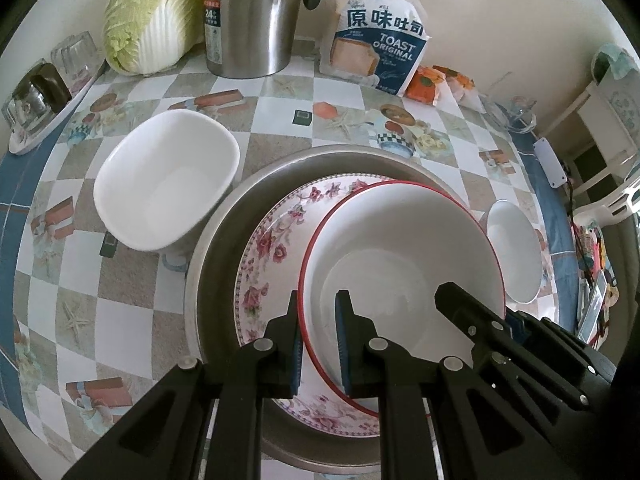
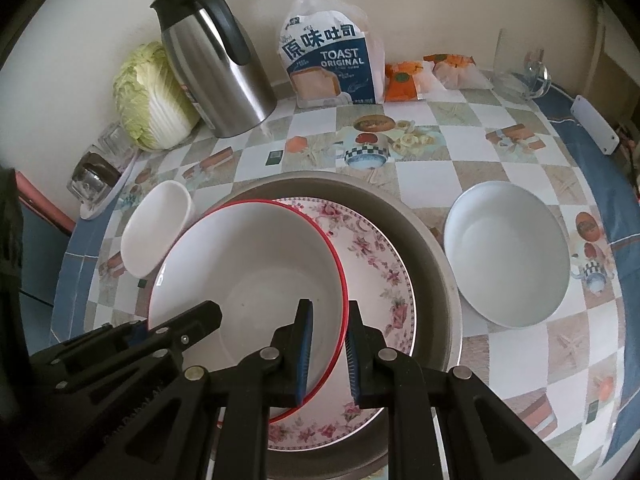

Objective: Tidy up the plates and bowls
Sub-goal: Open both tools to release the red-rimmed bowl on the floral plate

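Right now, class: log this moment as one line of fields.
left gripper: shut on red-rimmed bowl | right gripper: shut on same bowl's opposite rim | bowl over floral plate in metal basin

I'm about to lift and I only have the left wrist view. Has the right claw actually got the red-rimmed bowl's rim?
Observer: Yes. The right claw is shut on the red-rimmed bowl, with one pad inside the rim and one outside.
Operator: And the white bowl on the far right, is anything in it?
Observer: No. The round white bowl is empty, and it sits on the tablecloth outside the metal basin.
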